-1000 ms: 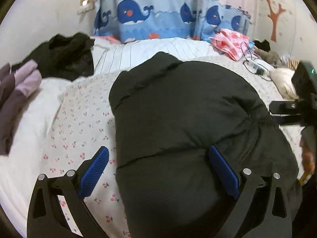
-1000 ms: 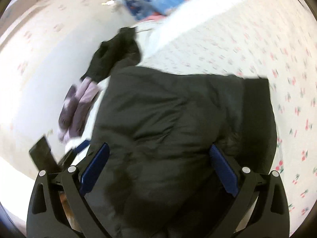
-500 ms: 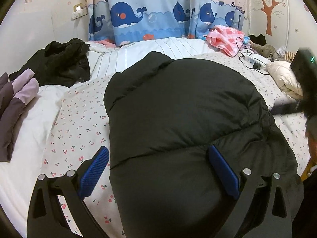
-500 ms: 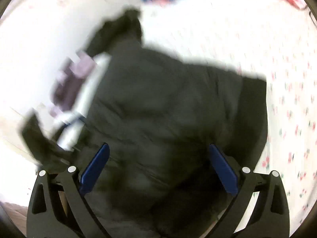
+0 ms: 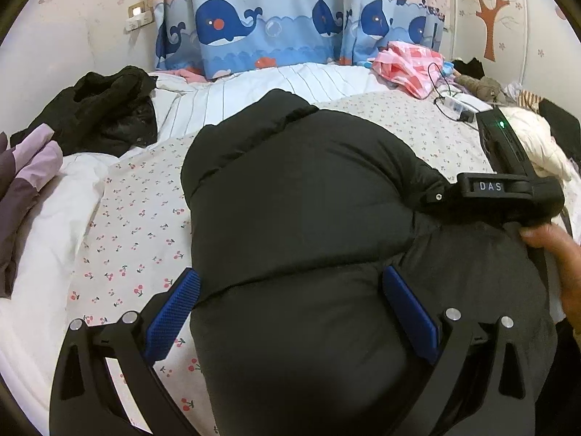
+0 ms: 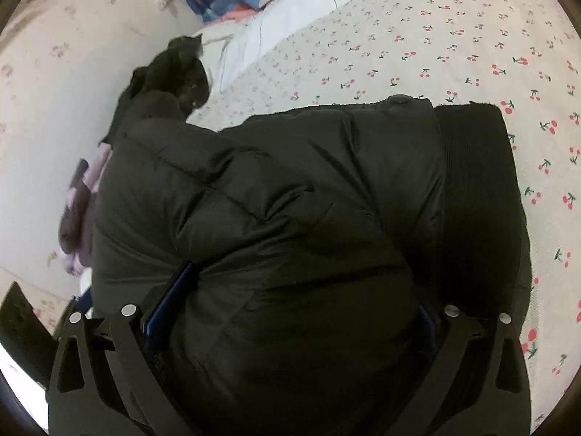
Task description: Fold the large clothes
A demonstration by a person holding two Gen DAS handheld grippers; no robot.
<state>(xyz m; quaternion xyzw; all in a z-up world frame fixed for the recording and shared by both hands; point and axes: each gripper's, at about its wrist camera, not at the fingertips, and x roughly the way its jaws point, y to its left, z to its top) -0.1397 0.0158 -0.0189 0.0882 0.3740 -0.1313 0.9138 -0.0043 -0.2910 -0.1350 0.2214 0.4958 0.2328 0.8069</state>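
Observation:
A large black puffer jacket (image 5: 301, 196) lies folded in a thick bundle on the cherry-print bed sheet (image 5: 134, 218). My left gripper (image 5: 290, 312) is open, its blue pads straddling the jacket's near edge from above. My right gripper (image 6: 290, 301) is open and pressed down into the jacket (image 6: 290, 200), its blue pads half sunk in the puffy fabric. The right gripper's body also shows in the left wrist view (image 5: 508, 189), resting on the jacket's right side with a hand behind it. The ribbed hem (image 6: 475, 181) faces right.
A black garment (image 5: 105, 109) and a purple one (image 5: 25, 181) lie at the bed's left. A pink checked cloth (image 5: 410, 65), a charger with cable (image 5: 457, 105) and a cream garment (image 5: 537, 145) lie at the right. A whale-print curtain (image 5: 290, 25) hangs behind.
The right gripper has come down from above the jacket and now presses into its right side. The left gripper has stayed almost still.

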